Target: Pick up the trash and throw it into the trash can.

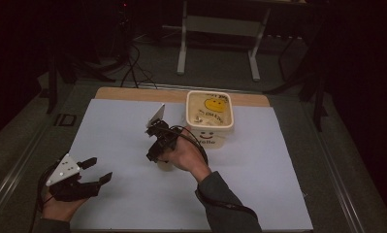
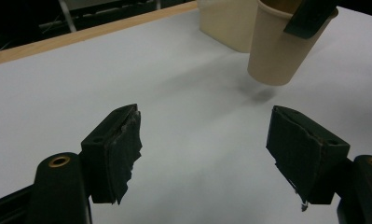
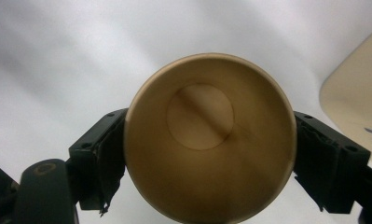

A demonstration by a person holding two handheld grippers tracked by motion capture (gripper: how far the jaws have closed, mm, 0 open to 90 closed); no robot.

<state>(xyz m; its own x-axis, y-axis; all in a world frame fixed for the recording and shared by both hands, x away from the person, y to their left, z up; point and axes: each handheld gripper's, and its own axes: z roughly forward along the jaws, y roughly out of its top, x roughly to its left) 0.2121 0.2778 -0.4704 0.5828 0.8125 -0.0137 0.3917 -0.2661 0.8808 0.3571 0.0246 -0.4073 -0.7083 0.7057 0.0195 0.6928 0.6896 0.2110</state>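
The tabletop [image 1: 133,204] is the biggest thing here: a pale sheet covers nearly all of it, with a strip of bare wood showing along the far edge. Next in size is the cream plastic tub [image 1: 209,112], standing near the far edge a little right of the middle. Its lid carries a yellow smiley face and some lettering too small to read.

The right hand [image 1: 187,156] comes in from the near edge and reaches toward the middle of the tabletop, just in front of the tub. The right gripper [image 1: 157,154] it holds is clamped on a tan paper cup [image 3: 207,140]: in the right gripper view the two black pads press against the cup's rim from opposite sides, and the camera looks straight down the open mouth to the round base.

The cup stands upright, its long axis vertical, mouth up and narrower base down. In the left gripper view the cup [image 2: 279,44] hangs just clear of the sheet, a small shadow beneath it, with the tub close behind it. Cup and tub look near each other but apart.

The left gripper [image 1: 96,171] sits by the near left corner of the tabletop, well apart from the cup, with its jaws spread wide and nothing between them. Its jaws point toward the cup across bare sheet, with nothing lying between gripper and cup.
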